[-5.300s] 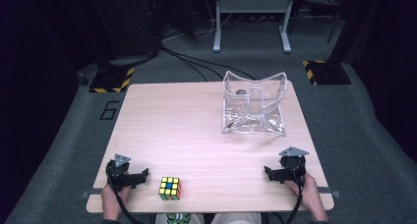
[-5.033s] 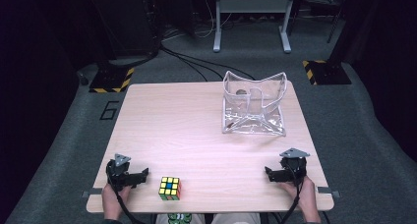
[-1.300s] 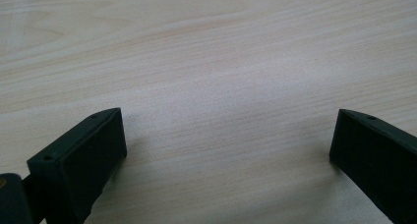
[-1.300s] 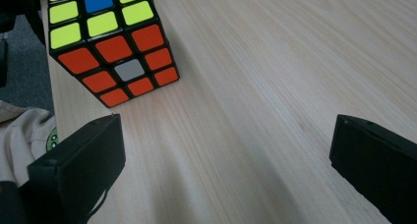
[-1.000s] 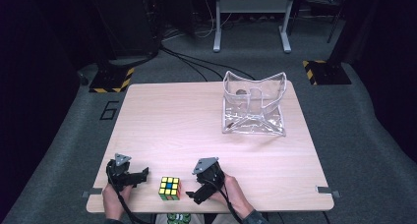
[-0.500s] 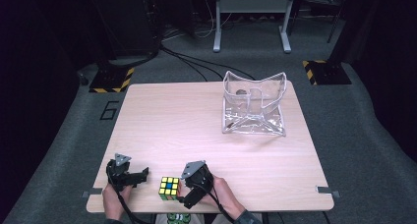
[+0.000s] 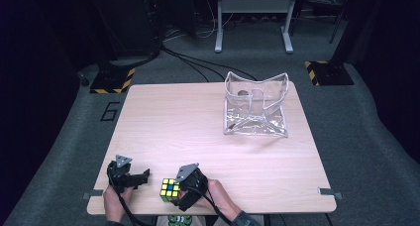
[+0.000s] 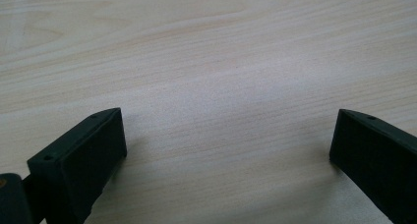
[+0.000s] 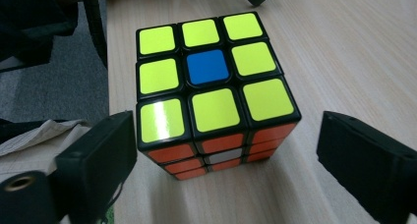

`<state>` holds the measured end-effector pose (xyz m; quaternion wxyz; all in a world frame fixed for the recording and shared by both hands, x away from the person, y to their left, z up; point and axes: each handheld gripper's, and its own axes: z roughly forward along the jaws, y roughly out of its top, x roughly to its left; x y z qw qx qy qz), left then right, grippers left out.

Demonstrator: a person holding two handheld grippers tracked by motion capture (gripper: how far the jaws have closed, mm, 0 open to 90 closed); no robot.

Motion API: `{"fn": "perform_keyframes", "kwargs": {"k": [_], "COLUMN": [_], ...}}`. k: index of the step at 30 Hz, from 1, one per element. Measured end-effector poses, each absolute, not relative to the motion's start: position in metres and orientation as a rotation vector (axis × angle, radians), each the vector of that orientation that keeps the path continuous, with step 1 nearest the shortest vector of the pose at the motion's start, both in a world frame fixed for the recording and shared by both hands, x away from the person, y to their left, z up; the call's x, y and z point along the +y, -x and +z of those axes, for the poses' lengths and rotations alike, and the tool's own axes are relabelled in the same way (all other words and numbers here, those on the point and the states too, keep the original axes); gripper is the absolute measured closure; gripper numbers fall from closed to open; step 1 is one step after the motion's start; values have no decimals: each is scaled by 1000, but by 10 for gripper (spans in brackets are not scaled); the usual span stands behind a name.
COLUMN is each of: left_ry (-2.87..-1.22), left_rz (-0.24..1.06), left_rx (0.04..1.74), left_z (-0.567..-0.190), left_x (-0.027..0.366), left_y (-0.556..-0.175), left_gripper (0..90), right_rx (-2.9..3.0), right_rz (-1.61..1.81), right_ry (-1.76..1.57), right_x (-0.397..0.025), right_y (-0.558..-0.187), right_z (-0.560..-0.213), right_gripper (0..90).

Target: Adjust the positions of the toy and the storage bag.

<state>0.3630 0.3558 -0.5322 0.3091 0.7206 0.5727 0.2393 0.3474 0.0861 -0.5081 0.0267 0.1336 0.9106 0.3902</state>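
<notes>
Currently positioned at the near edge of the table (image 7: 213,132): puzzle cube (image 9: 211,91), yellow face up with a blue centre. Right gripper (image 9: 226,155) close in, jaws spread wide either side of the cube, not yet touching. Left gripper (image 7: 130,174) resting nearby, jaws spread over bare wood. Risk noted: uneven closing likely to twist or push the cube off the near edge. Clear bag (image 7: 256,107) well apart, across the table.
</notes>
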Motion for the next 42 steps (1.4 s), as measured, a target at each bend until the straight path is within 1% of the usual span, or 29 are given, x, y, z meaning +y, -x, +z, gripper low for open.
{"fn": "perform_keyframes", "kwargs": {"k": [7,11,25,42], "left_ry": [-1904,-1904,-1903,-1905], "left_rz": [632,632,635,632], "left_rx": [1513,1513,1514,1514], "left_z": [-532,-532,-532,-532], "left_x": [356,356,356,356], "left_y": [-363,-363,-363,-363], "left_gripper": [5,6,5,5], "right_rx": [2818,2817,2787,2718], "right_rz": [1202,1182,1182,1201], "right_ry": [-385,-389,-391,-470], "right_x": [91,93,91,67], "right_y": [-349,-349,-348,-351], "right_z": [-512,-514,-512,-501], "right_gripper": [217,309,330,331]}}
